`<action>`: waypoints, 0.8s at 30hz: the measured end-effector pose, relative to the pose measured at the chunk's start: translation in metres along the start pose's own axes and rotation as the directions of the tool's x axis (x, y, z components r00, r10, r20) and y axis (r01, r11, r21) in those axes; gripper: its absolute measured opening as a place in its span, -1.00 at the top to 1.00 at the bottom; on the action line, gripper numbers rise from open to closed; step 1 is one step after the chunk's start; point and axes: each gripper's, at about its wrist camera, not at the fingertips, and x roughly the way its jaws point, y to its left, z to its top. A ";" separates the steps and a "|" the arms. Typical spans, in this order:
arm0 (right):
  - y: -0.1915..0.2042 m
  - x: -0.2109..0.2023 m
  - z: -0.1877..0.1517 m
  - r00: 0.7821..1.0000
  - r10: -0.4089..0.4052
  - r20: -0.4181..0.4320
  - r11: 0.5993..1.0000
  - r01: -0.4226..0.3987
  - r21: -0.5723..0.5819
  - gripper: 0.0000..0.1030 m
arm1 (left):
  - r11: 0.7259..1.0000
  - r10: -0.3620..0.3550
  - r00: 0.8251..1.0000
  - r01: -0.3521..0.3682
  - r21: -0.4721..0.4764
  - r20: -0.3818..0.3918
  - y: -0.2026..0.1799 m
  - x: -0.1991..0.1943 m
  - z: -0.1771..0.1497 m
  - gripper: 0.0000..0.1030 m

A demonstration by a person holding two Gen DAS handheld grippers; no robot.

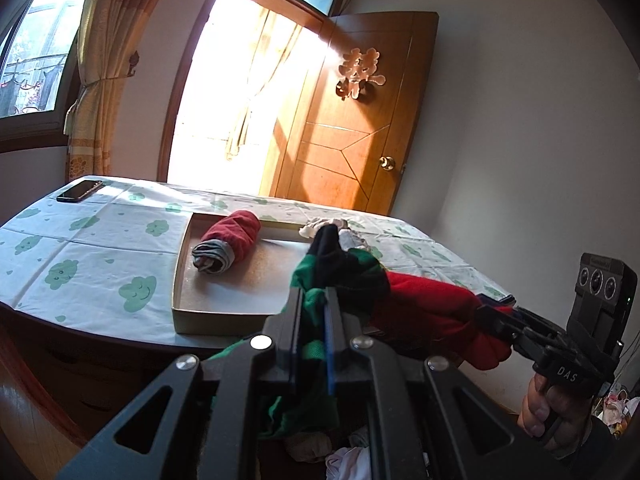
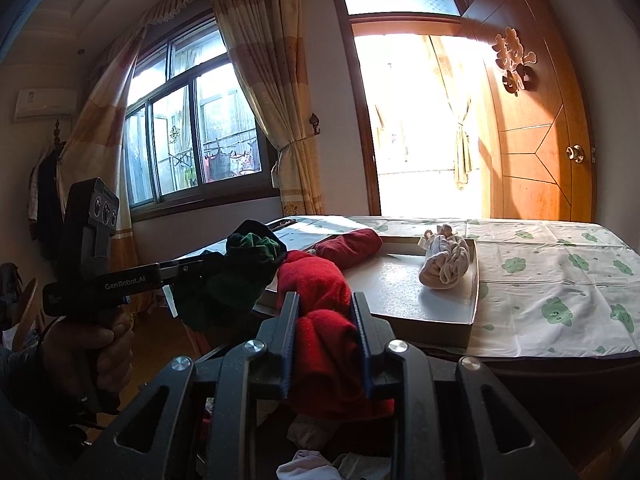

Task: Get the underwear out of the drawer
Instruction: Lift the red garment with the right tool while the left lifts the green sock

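My left gripper is shut on a green-and-black striped pair of underwear, held up in front of the table; it also shows in the right wrist view. My right gripper is shut on a red pair of underwear, seen from the left wrist view beside the green pair. Both garments hang above an open drawer with more clothes below the grippers. A shallow tray on the table holds a rolled red-and-grey pair and a rolled cream pair.
The table has a white cloth with green clouds. A black phone lies at its far left corner. An open wooden door and a bright doorway stand behind. A curtained window is to the left.
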 end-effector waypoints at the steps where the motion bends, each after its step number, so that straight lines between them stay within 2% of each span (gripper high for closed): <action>1: 0.000 0.001 0.000 1.000 -0.003 -0.001 1.000 0.003 -0.001 0.47 | 1.000 0.002 1.000 -0.002 0.000 0.001 0.001 0.001 0.001 0.88; 18: -0.011 0.018 0.035 0.998 -0.057 0.006 0.998 0.057 -0.030 0.52 | 1.000 0.016 1.000 -0.016 0.011 -0.002 0.005 0.034 0.031 0.87; 24: -0.019 0.038 0.046 0.998 -0.066 -0.022 0.997 0.065 -0.039 0.56 | 0.999 0.026 1.000 -0.025 0.021 -0.012 0.005 0.052 0.040 0.88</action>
